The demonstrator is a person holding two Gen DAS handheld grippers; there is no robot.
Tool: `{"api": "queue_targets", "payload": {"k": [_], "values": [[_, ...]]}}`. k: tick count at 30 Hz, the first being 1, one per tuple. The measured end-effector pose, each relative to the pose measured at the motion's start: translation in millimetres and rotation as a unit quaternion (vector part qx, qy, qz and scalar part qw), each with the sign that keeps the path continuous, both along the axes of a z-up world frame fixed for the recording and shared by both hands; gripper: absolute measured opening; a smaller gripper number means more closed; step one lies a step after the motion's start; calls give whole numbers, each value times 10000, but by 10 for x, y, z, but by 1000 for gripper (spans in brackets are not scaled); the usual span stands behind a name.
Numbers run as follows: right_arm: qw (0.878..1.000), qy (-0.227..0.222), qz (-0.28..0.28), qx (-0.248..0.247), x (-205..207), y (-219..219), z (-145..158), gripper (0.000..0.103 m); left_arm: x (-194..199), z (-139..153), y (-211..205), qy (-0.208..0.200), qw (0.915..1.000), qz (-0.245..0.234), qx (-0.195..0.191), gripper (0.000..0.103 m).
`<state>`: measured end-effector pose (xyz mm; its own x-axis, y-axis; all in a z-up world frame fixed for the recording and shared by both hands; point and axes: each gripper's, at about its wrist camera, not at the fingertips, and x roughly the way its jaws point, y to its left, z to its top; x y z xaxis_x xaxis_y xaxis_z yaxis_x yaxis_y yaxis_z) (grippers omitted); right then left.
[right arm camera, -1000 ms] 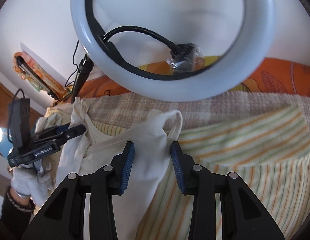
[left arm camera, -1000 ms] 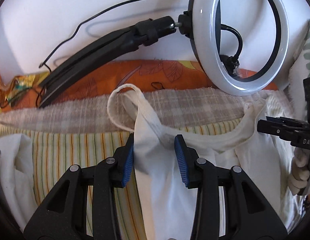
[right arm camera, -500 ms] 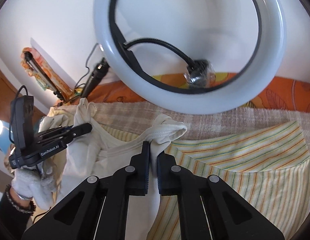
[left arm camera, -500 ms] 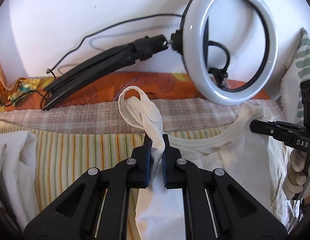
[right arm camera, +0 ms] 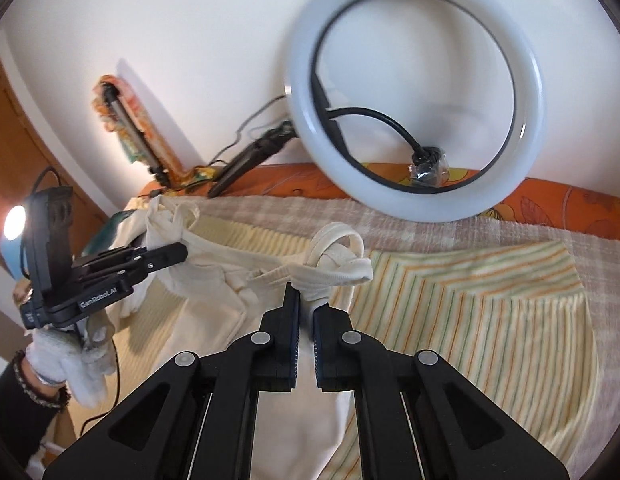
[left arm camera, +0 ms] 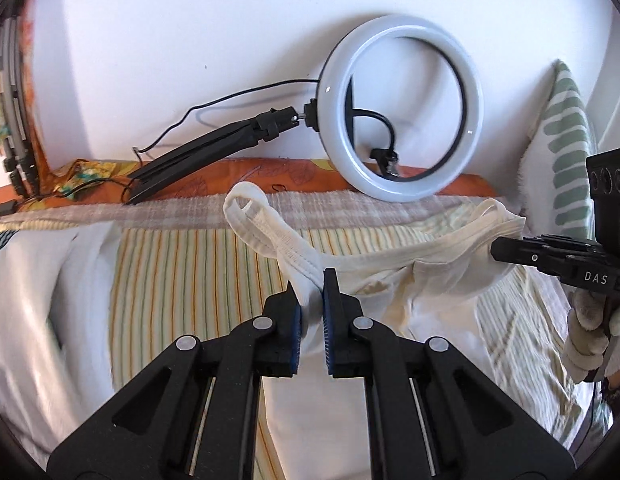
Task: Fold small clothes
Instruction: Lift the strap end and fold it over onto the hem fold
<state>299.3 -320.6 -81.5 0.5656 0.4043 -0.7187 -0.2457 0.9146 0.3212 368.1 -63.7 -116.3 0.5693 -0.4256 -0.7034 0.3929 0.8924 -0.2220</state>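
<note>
A cream sleeveless top (left arm camera: pixel 430 280) hangs stretched between my two grippers above a striped cloth. In the left wrist view my left gripper (left arm camera: pixel 310 280) is shut on one shoulder strap (left arm camera: pixel 249 216), whose loop sticks up past the tips. To the right, my right gripper (left arm camera: pixel 500 246) pinches the other strap. The right wrist view shows my right gripper (right arm camera: pixel 305 300) shut on its strap (right arm camera: pixel 338 256), with my left gripper (right arm camera: pixel 181 252) at the left holding the far shoulder. The top's body (right arm camera: pixel 213 288) sags between them and drops out of sight under the fingers.
A white ring light (left arm camera: pixel 402 108) on a folded black stand (left arm camera: pixel 197 164) leans against the wall behind. A yellow striped cloth (left arm camera: pixel 181 280) covers the bed, with white fabric (left arm camera: pixel 37 300) at the left, a green-patterned pillow (left arm camera: pixel 566 140) at the right and an orange sheet (right arm camera: pixel 570 208) along the wall.
Both grippers went from open around the straps to shut on them. Both then rose and drew back from the ring light, lifting the top's shoulders off the bed.
</note>
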Motion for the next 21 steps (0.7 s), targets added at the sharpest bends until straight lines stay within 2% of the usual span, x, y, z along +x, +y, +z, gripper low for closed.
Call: {"api": "queue_targets", "payload": {"k": [8,15,21], "values": [[9994,-86,187,-284,-713,257,79,5,-802,112,77,-214,9997,-57,133,7],[9983,-6,263,-514,-1341,513,-109,5,-1294,-147,179,95,9999,72,39,7],[9978,19,197,-640,-1595,506,-231,5,-1627,-330,201,169,9997,19,164,7]]}}
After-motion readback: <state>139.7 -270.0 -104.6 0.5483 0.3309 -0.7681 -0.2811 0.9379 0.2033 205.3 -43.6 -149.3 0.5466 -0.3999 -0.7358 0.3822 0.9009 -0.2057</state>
